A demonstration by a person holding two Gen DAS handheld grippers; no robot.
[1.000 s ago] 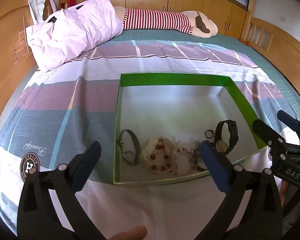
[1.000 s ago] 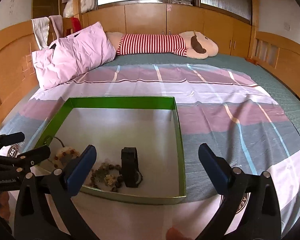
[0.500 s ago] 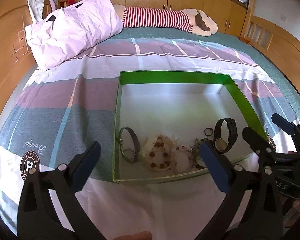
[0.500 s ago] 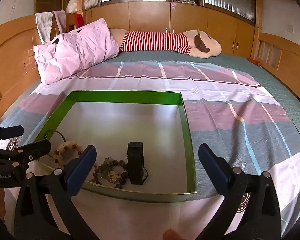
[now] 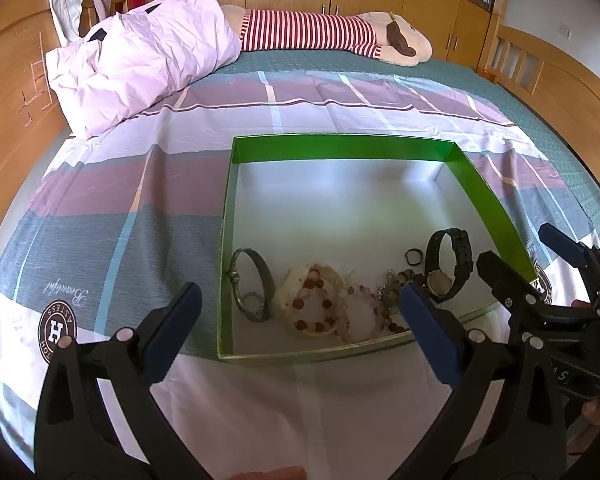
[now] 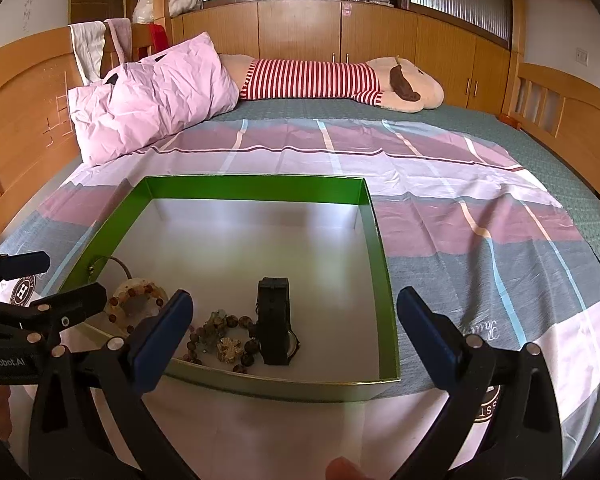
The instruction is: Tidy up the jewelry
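A green box (image 5: 340, 143) with a white floor lies on the bed; it also shows in the right wrist view (image 6: 256, 187). Along its near edge lie a thin metal watch (image 5: 252, 284), beaded bracelets (image 5: 316, 304), a small ring (image 5: 413, 257), a dark bead string (image 6: 220, 336) and a black watch (image 5: 448, 264), which also shows in the right wrist view (image 6: 276, 320). My left gripper (image 5: 296, 332) is open and empty, in front of the box's near edge. My right gripper (image 6: 292, 336) is open and empty, near the box's front right corner.
The bed has a striped sheet (image 5: 100, 216). A pink pillow (image 5: 140, 56) and a striped plush toy (image 5: 320, 36) lie at the far end. Wooden bed rails (image 6: 560, 120) and cupboards surround the bed.
Both grippers have drawn back slightly and risen, staying open. The box and jewelry have not moved.
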